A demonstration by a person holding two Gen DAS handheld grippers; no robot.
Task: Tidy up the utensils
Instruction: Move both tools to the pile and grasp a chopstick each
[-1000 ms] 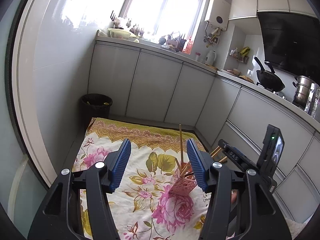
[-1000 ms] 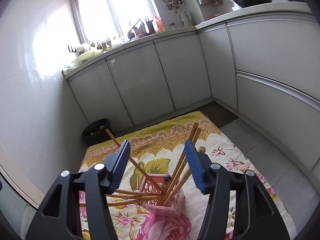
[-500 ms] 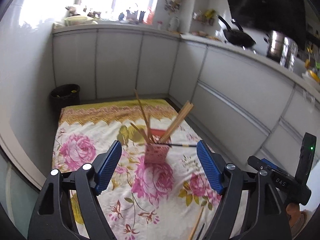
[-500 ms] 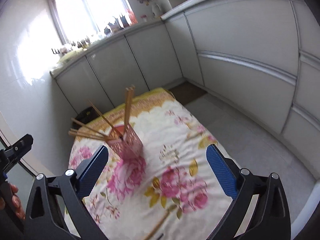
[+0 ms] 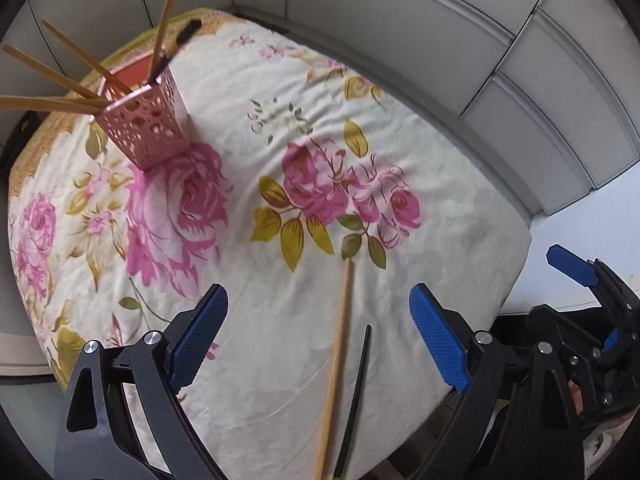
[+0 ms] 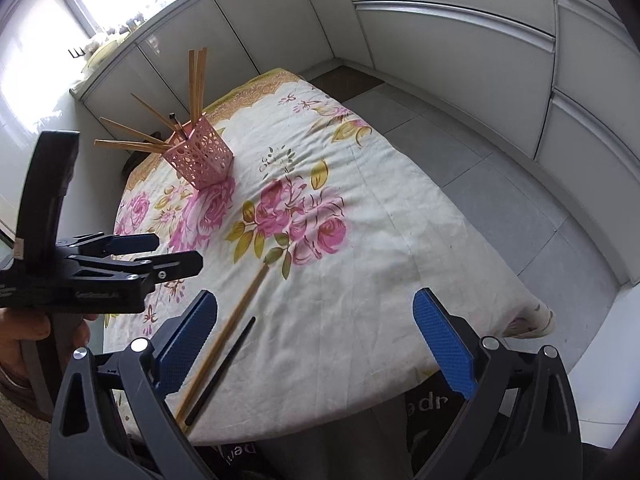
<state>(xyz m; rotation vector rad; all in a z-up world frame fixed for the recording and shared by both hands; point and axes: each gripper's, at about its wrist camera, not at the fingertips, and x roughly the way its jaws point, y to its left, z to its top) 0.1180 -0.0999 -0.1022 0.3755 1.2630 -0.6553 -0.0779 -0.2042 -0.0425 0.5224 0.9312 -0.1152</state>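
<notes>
Letters "dr" and "Dew", upside down, on dark clothing [image 6: 434,404].

The right claw [image 6: 316,340] stands wide open above the near edge of the surface [image 6: 400,248], nothing between its blue pads. The surface carries a floral cloth [image 6: 360,280]. A wooden chopstick [image 6: 236,324] and a black chopstick [image 6: 222,368] lie side by side near the right claw's left finger. A pink perforated holder [image 6: 200,160] stands upright at the far left, with several wooden chopsticks [image 6: 198,80] leaning out of it. The left claw [image 6: 160,256], held by a hand [image 6: 24,332], enters from the left edge.
</notes>
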